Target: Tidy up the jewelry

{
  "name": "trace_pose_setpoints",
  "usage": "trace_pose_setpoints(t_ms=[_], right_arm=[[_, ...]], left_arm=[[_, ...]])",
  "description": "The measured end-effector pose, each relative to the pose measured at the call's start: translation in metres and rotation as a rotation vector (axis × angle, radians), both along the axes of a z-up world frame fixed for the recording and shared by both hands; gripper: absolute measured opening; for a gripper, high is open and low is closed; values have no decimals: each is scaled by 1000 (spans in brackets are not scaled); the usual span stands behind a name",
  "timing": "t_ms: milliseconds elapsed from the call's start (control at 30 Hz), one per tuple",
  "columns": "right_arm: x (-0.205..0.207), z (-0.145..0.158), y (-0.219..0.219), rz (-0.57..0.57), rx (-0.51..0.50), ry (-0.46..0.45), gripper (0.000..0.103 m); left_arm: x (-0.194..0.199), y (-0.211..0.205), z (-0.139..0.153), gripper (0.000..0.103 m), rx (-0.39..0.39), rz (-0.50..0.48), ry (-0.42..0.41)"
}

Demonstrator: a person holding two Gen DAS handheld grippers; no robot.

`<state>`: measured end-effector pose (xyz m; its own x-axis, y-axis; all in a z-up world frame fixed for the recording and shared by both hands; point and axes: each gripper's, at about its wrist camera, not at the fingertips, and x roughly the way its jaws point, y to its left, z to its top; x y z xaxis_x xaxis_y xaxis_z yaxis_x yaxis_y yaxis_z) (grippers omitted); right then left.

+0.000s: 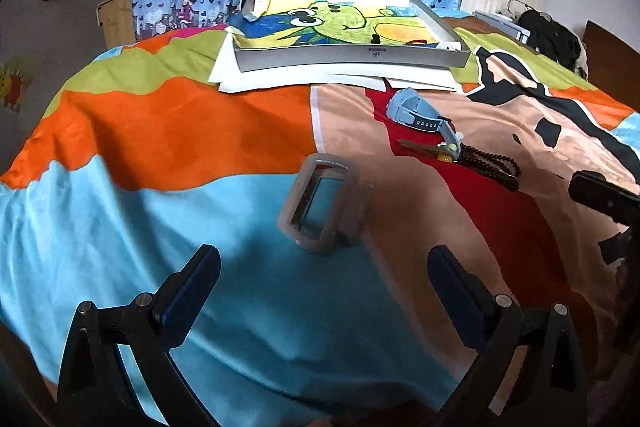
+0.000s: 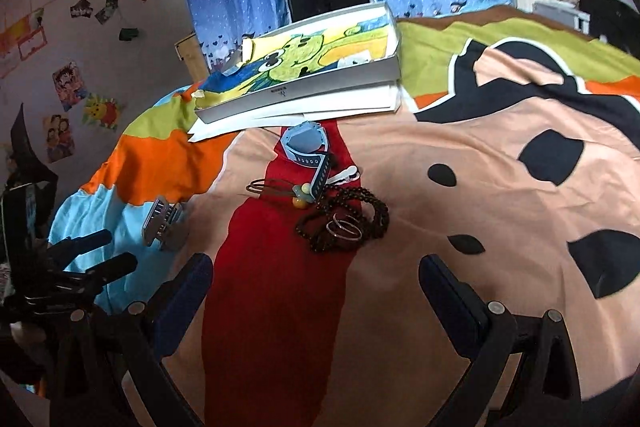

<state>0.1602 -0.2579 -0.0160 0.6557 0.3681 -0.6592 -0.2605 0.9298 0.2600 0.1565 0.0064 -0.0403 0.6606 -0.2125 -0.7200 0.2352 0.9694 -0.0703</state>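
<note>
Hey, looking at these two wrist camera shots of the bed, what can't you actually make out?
- Grey watch: motion-blurred in the left wrist view; seen edge-on in the right wrist view, so its face is unreadable.
- White box: its near wall hides most of the small items inside; the logo is too small.
- Dark bead string: piled under the thin rings; count unclear.
- Right tongs: cut off at the left view's edge.

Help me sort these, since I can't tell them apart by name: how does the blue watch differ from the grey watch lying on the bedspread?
The blue watch is light blue with a dark strap section; the grey watch is pale grey. The blue watch lies near the white tray, touching the jewelry pile beside the dark bead strand; the grey watch lies alone on the bedspread's light-blue patch, nearer the left gripper. Both rest on the bedspread, ungripped.
</note>
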Motion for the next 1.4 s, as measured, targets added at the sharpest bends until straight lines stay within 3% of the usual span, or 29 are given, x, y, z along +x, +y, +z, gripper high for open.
trace_pose_setpoints(t_ms=[100, 267, 367, 467, 500, 633, 967, 1400], right_arm=[[13, -3, 1, 22, 17, 7, 102], [37, -11, 7, 60, 32, 26, 81], [50, -15, 9, 60, 38, 32, 68], [62, -19, 9, 45, 41, 51, 47], [65, -21, 9, 38, 39, 56, 44], [73, -30, 9, 17, 21, 100, 28], [63, -43, 7, -9, -4, 163, 11], [34, -28, -9, -8, 65, 157, 7]], left_arm=[[11, -3, -6, 101, 7, -4, 7], [28, 0, -9, 99, -11, 9, 17], [35, 2, -8, 85, -16, 15, 20], [41, 2, -11, 62, -23, 16, 50], [44, 2, -13, 53, -26, 12, 67], [43, -3, -15, 49, -22, -1, 71], [35, -27, -13, 47, -37, -78, 81], [23, -45, -6, 46, -83, -107, 101]])
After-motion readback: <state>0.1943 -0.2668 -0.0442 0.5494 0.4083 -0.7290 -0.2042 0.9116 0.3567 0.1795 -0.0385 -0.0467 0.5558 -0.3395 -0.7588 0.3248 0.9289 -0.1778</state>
